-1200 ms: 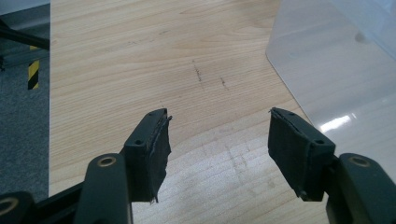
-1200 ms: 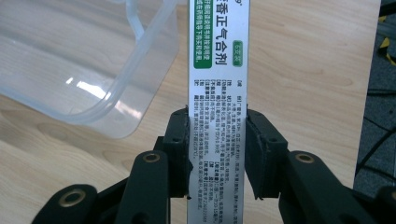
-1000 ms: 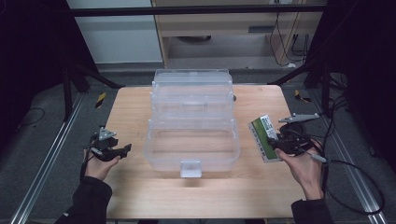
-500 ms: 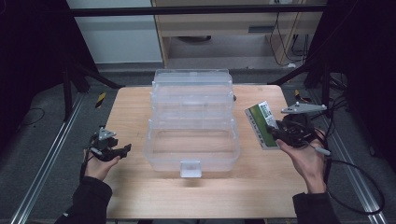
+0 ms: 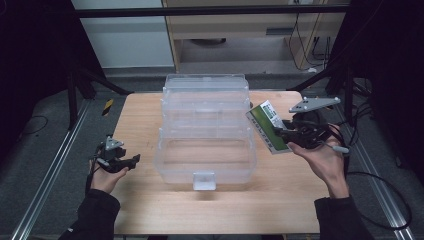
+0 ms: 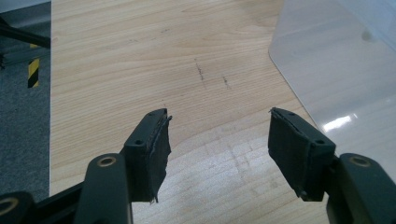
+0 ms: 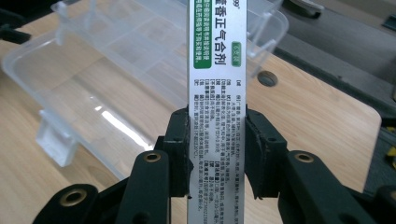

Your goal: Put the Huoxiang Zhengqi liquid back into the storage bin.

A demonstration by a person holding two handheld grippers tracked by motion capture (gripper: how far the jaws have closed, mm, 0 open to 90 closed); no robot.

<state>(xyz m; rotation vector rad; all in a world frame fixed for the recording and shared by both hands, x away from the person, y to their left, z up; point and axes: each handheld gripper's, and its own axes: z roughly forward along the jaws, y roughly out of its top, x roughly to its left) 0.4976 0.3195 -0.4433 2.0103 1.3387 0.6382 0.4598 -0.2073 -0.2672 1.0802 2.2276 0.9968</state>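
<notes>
item: green-and-white medicine box [image 7: 215, 93], clamped flat between the two black jaws of the right gripper [image 7: 216, 149], pads pressing on both long edges, box held clear of the wooden table [image 5: 145, 115] just beside the right edge of the clear plastic organiser case [image 5: 205, 130]. case: open, its stepped trays empty as far as can be seen, standing mid-table. left gripper [image 6: 217, 140]: jaws wide apart with nothing between them, low over bare wood near the case's left side.

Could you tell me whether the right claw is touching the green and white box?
Touching. In the right gripper view, both pads of the right claw press against the sides of the box.
</notes>
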